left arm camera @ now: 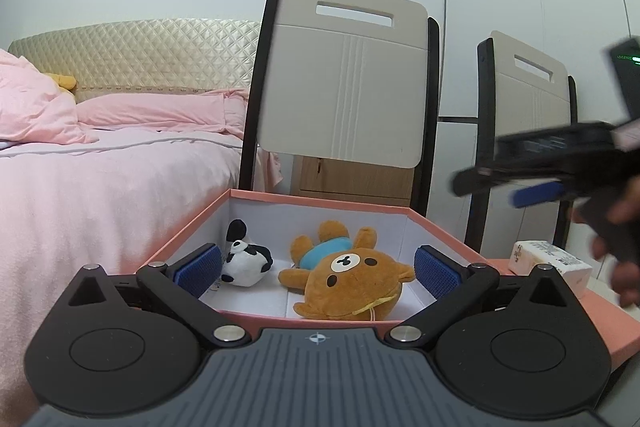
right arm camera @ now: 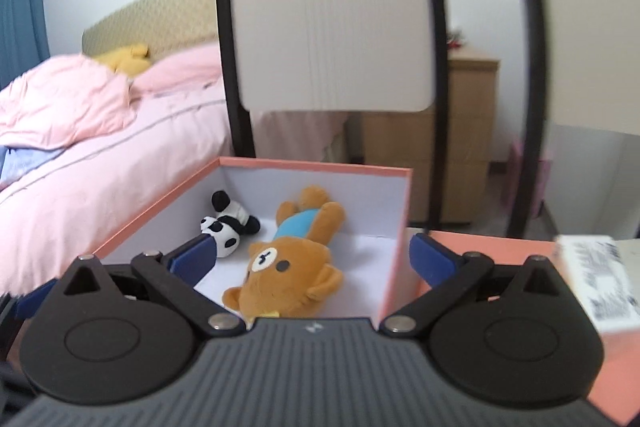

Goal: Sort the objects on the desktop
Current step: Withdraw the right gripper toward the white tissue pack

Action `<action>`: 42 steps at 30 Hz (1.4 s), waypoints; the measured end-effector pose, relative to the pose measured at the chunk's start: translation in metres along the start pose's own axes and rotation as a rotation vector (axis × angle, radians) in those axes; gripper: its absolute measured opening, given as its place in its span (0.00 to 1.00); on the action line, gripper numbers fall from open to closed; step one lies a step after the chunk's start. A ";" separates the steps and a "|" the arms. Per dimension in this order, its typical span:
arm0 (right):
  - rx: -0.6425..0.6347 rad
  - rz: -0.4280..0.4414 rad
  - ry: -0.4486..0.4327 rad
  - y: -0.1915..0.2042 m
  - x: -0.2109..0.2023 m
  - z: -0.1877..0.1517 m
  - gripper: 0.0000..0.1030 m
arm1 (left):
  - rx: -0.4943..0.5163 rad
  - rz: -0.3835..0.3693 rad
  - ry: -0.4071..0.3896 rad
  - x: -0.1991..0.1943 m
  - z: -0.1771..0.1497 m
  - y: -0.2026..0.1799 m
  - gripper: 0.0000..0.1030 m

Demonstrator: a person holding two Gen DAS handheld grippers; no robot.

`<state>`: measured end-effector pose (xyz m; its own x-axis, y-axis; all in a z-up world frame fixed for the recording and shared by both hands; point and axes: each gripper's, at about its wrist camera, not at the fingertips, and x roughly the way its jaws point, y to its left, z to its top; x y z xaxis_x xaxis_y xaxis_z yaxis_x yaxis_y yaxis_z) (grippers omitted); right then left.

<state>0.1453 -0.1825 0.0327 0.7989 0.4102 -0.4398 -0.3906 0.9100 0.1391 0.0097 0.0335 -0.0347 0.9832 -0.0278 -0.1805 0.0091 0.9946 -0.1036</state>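
Observation:
A pink box with white inner walls holds a brown plush bear in a blue shirt and a small panda plush, both lying down. My left gripper is open at the box's near edge with nothing between its blue pads. My right gripper is open and empty over the box's near right corner. In the left wrist view the right gripper shows blurred at the right, above the box, held by a hand.
A white tissue pack lies on the pink lid right of the box. Two chair backs stand behind. A bed with pink bedding lies left. A wooden cabinet stands behind.

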 end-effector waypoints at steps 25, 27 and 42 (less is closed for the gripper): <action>0.119 -0.105 -0.417 -0.024 -0.091 -0.097 1.00 | 0.050 0.019 -0.001 -0.001 -0.004 -0.008 1.00; 0.128 -0.106 -0.405 -0.025 -0.092 -0.097 1.00 | 0.051 0.017 -0.002 -0.001 -0.005 -0.008 1.00; 0.085 -0.178 -0.322 -0.023 -0.095 -0.097 1.00 | 0.050 0.017 -0.003 -0.002 -0.004 -0.006 1.00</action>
<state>0.0336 -0.2486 -0.0150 0.9590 0.2310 -0.1645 -0.2042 0.9650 0.1648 0.0072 0.0276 -0.0380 0.9839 -0.0108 -0.1784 0.0016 0.9987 -0.0518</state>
